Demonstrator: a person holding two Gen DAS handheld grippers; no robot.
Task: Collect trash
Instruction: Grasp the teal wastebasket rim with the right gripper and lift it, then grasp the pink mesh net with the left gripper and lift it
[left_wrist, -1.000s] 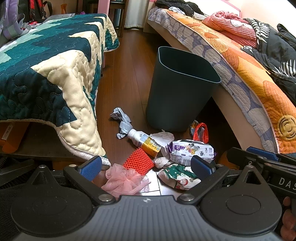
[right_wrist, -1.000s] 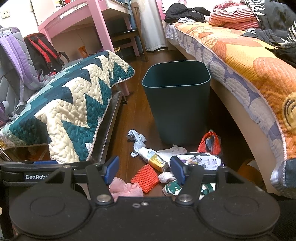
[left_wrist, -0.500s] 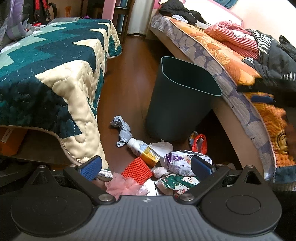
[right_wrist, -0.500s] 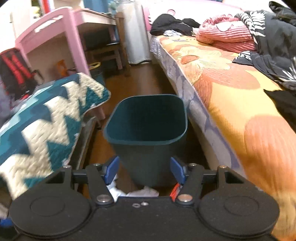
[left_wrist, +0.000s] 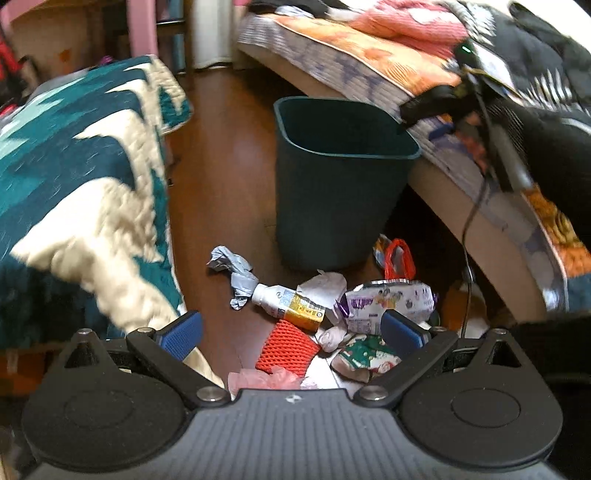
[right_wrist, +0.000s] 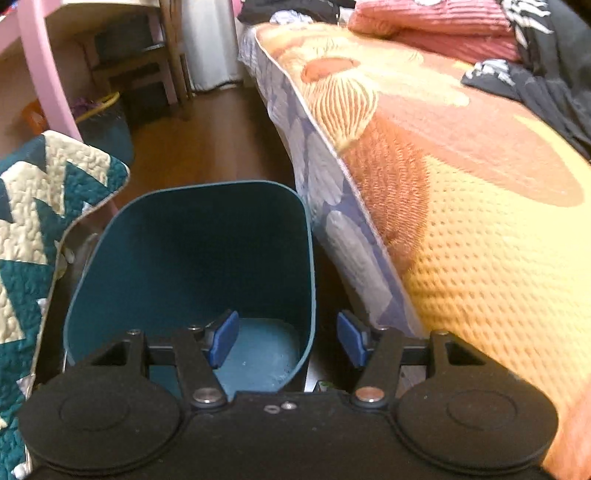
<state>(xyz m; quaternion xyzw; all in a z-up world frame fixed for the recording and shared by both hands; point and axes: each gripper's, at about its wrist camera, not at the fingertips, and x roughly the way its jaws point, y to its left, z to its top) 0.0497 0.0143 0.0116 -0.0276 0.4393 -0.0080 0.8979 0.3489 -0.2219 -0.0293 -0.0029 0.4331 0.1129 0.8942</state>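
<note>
Bottle (left_wrist: 286, 302) lies flat on the floor before the bin (left_wrist: 332, 192), long axis left-right, cap end leftward; yellow label unreadable. Left gripper (left_wrist: 291, 332) spread wide, empty. Right gripper (right_wrist: 288, 338) wide, empty, straddling the bin's right wall.

Left gripper (left_wrist: 291, 330) – jaws wide, empty; right gripper (right_wrist: 288, 338) – jaws parted, empty

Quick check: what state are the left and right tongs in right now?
Left tongs: open, holding nothing, over the floor trash.
Right tongs: open, holding nothing, above the bin.
</note>
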